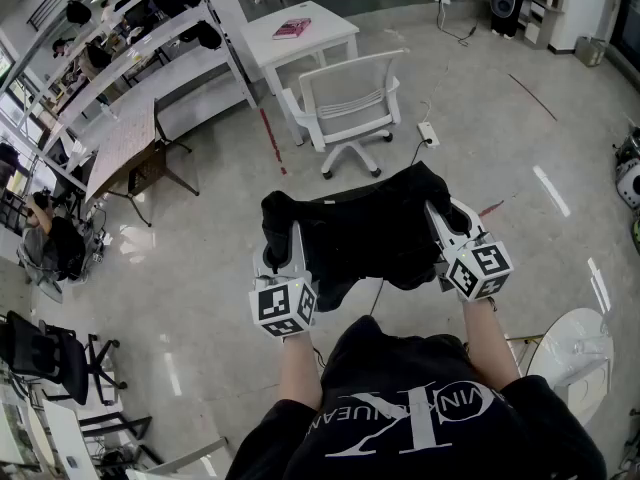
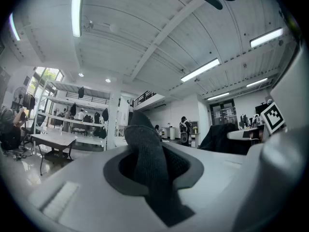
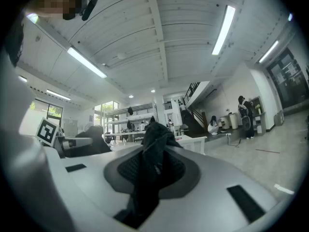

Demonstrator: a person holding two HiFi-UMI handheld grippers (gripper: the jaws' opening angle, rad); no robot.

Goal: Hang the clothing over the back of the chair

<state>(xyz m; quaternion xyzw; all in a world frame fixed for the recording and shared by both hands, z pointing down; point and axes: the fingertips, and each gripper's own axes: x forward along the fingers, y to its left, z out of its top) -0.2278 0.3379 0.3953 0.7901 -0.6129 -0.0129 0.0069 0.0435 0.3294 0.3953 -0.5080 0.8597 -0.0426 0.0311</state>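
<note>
Clothing (image 1: 365, 230), black, held up in air between my grippers, lower edge hanging free. Left gripper (image 1: 281, 243) jaws clamped on its left top edge, right gripper (image 1: 441, 226) jaws on right. White chair (image 1: 352, 98) well ahead; I see open floor (image 1: 200, 218) between.

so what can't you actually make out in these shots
- black garment: bunched up between the left gripper and right gripper in the head view, so I can't tell whether it's a shirt or a jacket, or which side is the front.
- pink item on the white table: too small in the head view to name.
- floor directly under the black garment: covered by the cloth in the head view.
</note>
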